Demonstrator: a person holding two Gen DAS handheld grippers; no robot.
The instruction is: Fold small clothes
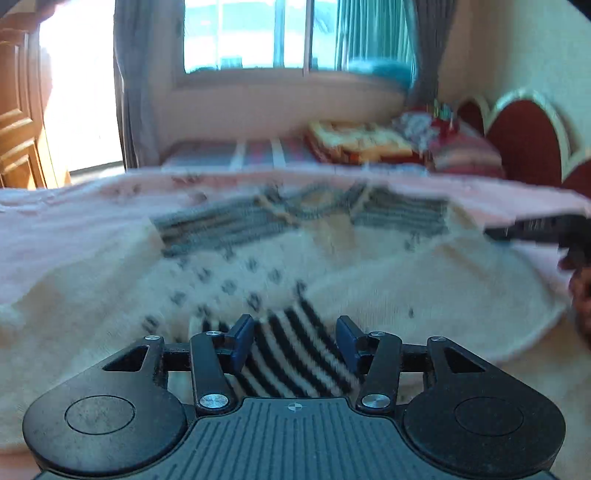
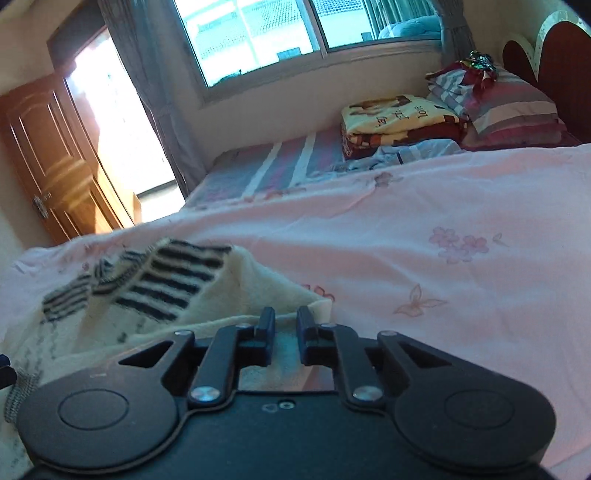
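Looking down both grippers here, so the cream knit sweater (image 1: pixel 369 291) is spread over the pink flowered bedspread (image 2: pixel 443 206), with its black-and-white striped bits and little dark dots showing.

Left gripper (image 1: pixel 295 332) has its jaws standing about half apart, and a striped cuff or hem (image 1: pixel 295 354) of the sweater lies right between the blue pads (image 1: pixel 242 338). The pads don't look like they're pressing on it, there's a gap on each side. That whole view is pretty blurry though.

Right gripper (image 2: pixel 286 325) has its jaws nearly together, just a thin slit between them. A cream fold of the sweater sits right at the tips, but whether it's actually pinched I can't tell from this angle.

Other stuff around: at the far end of the bed there's a folded yellow-and-red blanket (image 2: pixel 399 122), striped pillows (image 2: pixel 513 107) beside it with some crumpled things on top, and a dark red scalloped headboard (image 1: pixel 524 136) behind. Window (image 2: pixel 258 33) with grey curtains (image 2: pixel 159 92) past the bed, wooden door (image 2: pixel 48 155) off to the left. In the left view the other gripper pokes in at the right edge over the sweater, with a bit of the person's hand (image 1: pixel 580 291) below it.
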